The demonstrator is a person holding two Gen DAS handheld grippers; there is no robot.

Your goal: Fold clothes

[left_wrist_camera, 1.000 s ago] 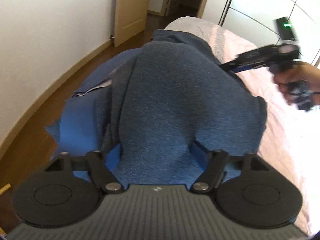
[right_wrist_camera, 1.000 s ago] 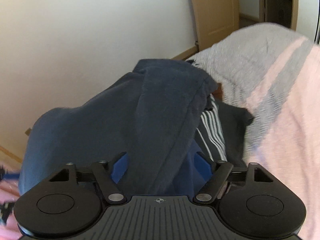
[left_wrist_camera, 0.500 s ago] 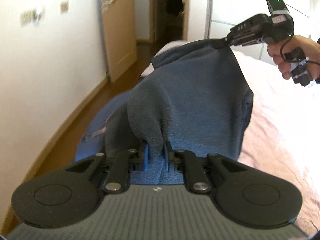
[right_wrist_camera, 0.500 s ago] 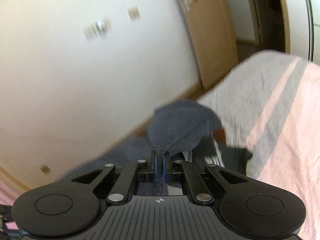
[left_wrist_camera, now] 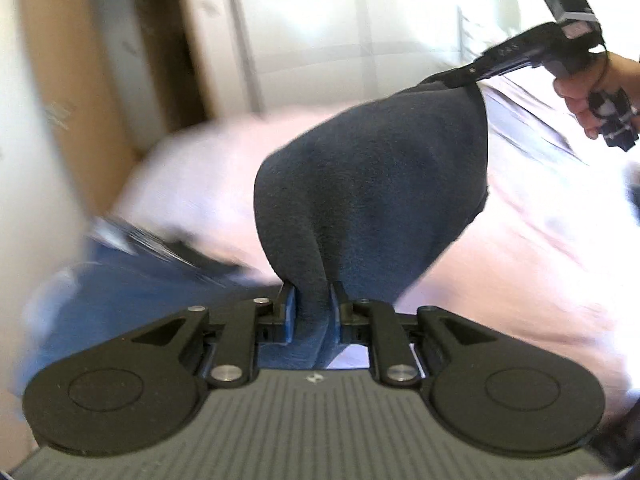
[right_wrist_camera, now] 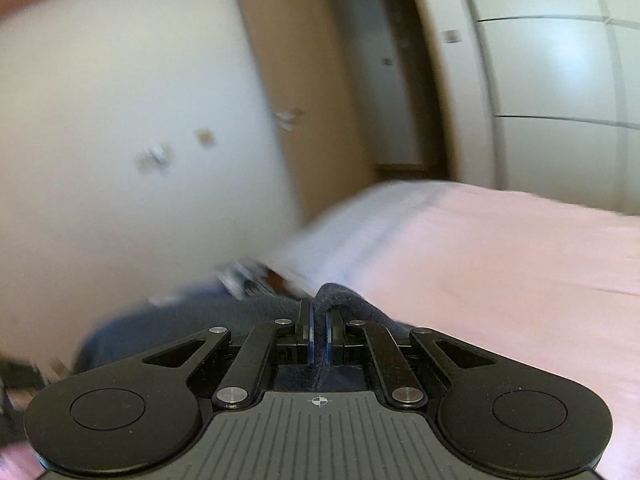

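We saw a dark navy garment (left_wrist_camera: 372, 184), a pale pink bedspread (right_wrist_camera: 500, 248), a brighter blue cloth (left_wrist_camera: 132, 296) at lower left, a tan door (right_wrist_camera: 304, 104).

The left tongs (left_wrist_camera: 313, 300) are black, with blue pads, silver screws and a ribbed grey body; the right tongs (right_wrist_camera: 318, 316) match, and a green light shows on them.

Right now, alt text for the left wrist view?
Both grippers hold a dark blue garment stretched in the air over a pink bed: the left gripper pinches a fold in the foreground, and the right gripper, held by a hand, grips its far corner. Motion-blurred blue clothing lies lower left.
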